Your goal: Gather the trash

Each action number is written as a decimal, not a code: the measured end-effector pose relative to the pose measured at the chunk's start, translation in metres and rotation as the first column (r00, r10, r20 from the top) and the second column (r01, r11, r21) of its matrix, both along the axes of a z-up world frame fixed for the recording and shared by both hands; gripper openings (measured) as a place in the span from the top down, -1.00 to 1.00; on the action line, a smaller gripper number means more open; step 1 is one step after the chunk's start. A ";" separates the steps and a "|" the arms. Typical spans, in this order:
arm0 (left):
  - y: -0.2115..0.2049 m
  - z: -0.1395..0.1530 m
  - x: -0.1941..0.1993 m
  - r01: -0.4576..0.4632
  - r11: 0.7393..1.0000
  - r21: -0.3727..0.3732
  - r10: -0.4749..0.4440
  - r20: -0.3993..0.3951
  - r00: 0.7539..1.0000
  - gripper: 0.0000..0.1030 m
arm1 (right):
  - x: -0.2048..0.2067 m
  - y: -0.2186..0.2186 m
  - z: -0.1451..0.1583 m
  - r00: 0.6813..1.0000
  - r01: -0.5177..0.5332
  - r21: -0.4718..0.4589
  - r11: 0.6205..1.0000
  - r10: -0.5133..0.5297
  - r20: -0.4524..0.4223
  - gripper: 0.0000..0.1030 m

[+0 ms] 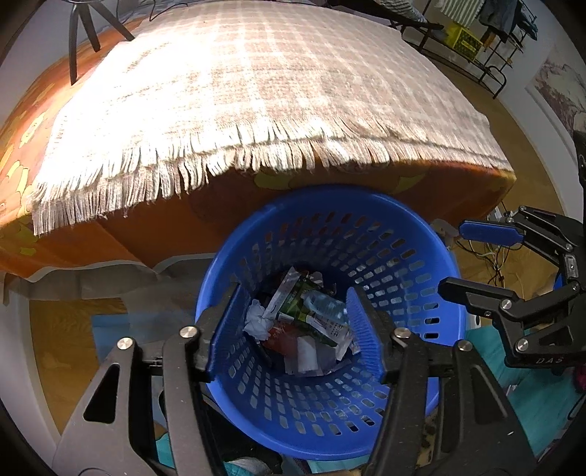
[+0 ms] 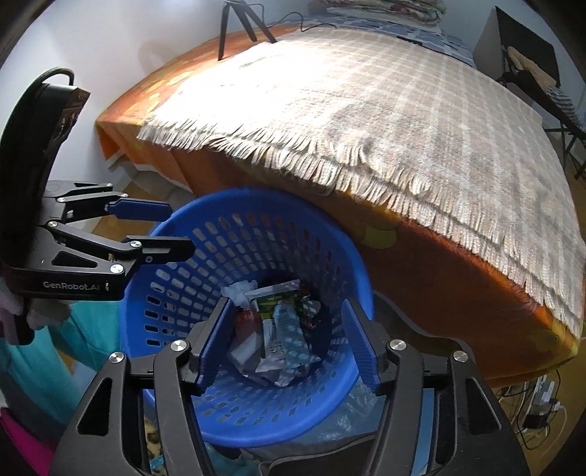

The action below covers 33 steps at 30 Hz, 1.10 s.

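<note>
A blue perforated plastic basket [image 1: 414, 263] stands on the floor against the bed; it also shows in the right wrist view [image 2: 190, 263]. Inside lie several pieces of trash: crumpled white paper [image 1: 256, 322], a green wrapper [image 1: 296, 304], a clear plastic bottle [image 1: 327, 305], and the same bottle [image 2: 293, 329] and wrapper [image 2: 274, 302] in the right wrist view. My left gripper [image 1: 296, 337] is open and empty above the basket. My right gripper [image 2: 289, 344] is open and empty above the basket too. Each gripper shows in the other's view, left [image 2: 164, 230] and right [image 1: 454, 256].
A bed with an orange sheet [image 1: 329, 216] and a fringed plaid blanket [image 1: 238, 95] stands right behind the basket. Tripod legs [image 1: 84, 33] stand on the bed's far side. Cables and a power strip [image 2: 542, 402] lie on the floor at right. A rack [image 1: 476, 40] stands at the far right.
</note>
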<state>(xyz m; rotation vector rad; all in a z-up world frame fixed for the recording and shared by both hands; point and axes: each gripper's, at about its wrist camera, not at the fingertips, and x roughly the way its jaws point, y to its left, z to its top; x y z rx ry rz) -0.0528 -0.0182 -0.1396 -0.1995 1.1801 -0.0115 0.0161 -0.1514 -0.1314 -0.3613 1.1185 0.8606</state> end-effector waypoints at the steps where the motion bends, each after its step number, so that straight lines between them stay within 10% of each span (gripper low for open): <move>1: 0.001 0.001 0.001 -0.004 1.000 -0.002 0.004 0.002 1.000 -0.18 | 0.001 -0.001 0.001 1.000 0.011 -0.005 1.000 -0.011 0.007 -0.19; 16: 0.009 0.058 0.031 -0.039 0.999 0.029 0.034 0.141 0.989 -0.19 | 0.032 -0.003 0.034 0.988 0.117 -0.015 0.993 -0.115 0.100 -0.21; 30: 0.021 0.132 0.062 -0.083 0.992 0.091 0.049 0.334 0.941 -0.61 | 0.076 0.001 0.083 0.975 0.134 0.074 0.988 -0.145 0.169 -0.21; 33: 0.026 0.143 0.070 -0.095 0.992 0.081 0.060 0.361 0.931 -0.63 | 0.087 0.001 0.092 0.970 0.146 0.107 0.983 -0.163 0.178 -0.45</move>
